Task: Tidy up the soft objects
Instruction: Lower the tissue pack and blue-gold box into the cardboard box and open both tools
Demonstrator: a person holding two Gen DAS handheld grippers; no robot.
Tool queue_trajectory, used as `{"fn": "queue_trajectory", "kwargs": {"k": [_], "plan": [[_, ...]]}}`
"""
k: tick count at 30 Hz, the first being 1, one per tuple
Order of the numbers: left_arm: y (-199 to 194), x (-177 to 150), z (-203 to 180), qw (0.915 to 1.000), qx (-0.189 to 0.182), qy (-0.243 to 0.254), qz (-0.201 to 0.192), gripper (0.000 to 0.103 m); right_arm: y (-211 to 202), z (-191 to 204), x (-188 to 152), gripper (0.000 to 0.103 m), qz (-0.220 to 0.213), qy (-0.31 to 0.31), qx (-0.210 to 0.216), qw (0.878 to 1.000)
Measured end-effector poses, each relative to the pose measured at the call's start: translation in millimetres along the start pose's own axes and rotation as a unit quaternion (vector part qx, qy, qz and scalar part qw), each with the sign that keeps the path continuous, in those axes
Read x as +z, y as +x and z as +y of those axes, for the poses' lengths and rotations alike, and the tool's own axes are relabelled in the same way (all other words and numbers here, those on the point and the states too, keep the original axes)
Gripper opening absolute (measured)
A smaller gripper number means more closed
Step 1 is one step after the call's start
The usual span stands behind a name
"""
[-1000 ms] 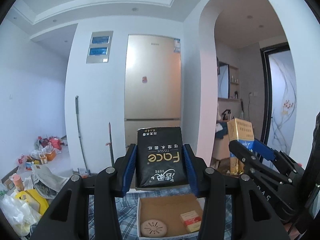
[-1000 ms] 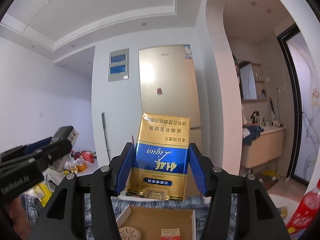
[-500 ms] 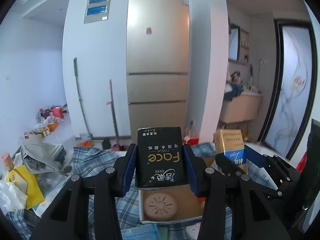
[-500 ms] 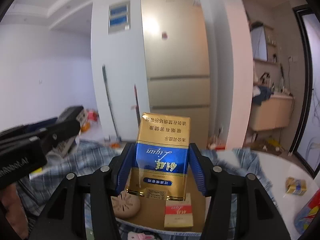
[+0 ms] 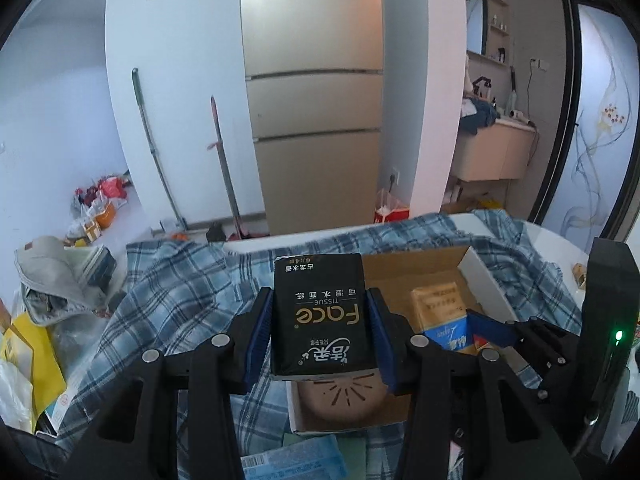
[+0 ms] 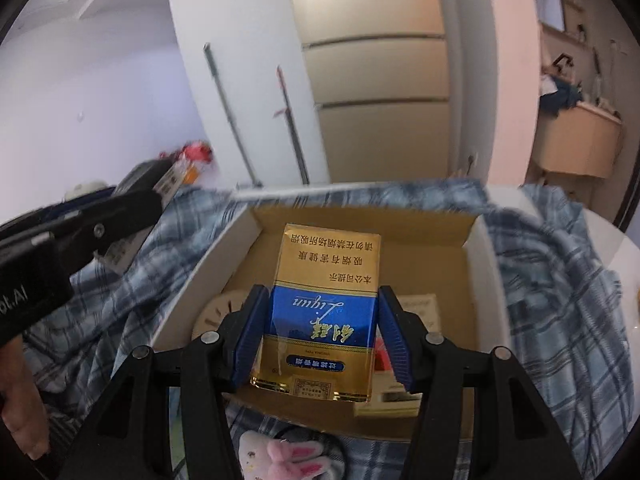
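Note:
My left gripper (image 5: 320, 332) is shut on a black tissue pack (image 5: 320, 316) and holds it over the near left part of an open cardboard box (image 5: 404, 272). My right gripper (image 6: 320, 328) is shut on a gold and blue soft pack (image 6: 320, 312) and holds it over the inside of the same box (image 6: 360, 220). The right gripper also shows in the left wrist view (image 5: 472, 320) with the gold pack (image 5: 440, 308). The left gripper and its tissue pack show at the left of the right wrist view (image 6: 132, 200).
The box lies on a blue plaid cloth (image 5: 168, 300) on a white table (image 6: 608, 236). A round beige disc (image 5: 344, 396) and a small red and white pack (image 6: 416, 312) lie in the box. A pink plush toy (image 6: 280, 456) lies in front. Bags and clutter (image 5: 48, 280) sit at the left.
Both grippers have tilted down and moved closer to the box with their packs still held. The box interior now fills much more of both views.

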State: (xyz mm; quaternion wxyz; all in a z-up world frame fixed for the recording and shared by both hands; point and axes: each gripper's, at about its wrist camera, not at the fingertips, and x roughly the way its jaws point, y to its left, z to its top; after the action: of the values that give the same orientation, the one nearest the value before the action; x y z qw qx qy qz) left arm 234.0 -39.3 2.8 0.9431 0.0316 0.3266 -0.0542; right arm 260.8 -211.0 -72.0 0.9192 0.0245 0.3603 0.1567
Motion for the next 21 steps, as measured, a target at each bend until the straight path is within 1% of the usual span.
{"fn": "queue_trajectory", "kwargs": {"k": [3,6,8,11,13,15,18,21], "plan": [[8,-4,-5,0.9995,0.019,0.019,0.019,0.048,8,7,-4,0.054,0.02,-0.01,0.011,1.0],[17,-8,-5,0.9991,0.018,0.016,0.036,0.048,16,7,-5,0.054,0.035,-0.008,0.025,0.999],[21,-9,-5,0.9989,0.021,0.016,0.039,0.048,22,7,-6,0.054,0.047,-0.008,0.022,0.999],[23,-11,-3,0.9992,0.013,0.009,0.036,0.048,29,4,-9,0.054,0.063,-0.007,0.008,0.998],[23,-12,-4,0.9994,0.016,0.01,0.028,0.048,28,3,-8,0.054,0.059,-0.011,-0.007,0.998],[24,-13,-4,0.9996,0.011,0.01,0.024,0.048,27,2,-8,0.054,0.059,-0.013,-0.014,0.998],[29,-15,-4,0.9994,0.009,0.008,0.033,0.048,26,1,-7,0.055,0.061,-0.015,-0.016,0.998],[34,-17,-1,0.9992,0.009,0.003,0.039,0.048,23,2,-6,0.059,0.055,-0.018,-0.019,0.998]]}}
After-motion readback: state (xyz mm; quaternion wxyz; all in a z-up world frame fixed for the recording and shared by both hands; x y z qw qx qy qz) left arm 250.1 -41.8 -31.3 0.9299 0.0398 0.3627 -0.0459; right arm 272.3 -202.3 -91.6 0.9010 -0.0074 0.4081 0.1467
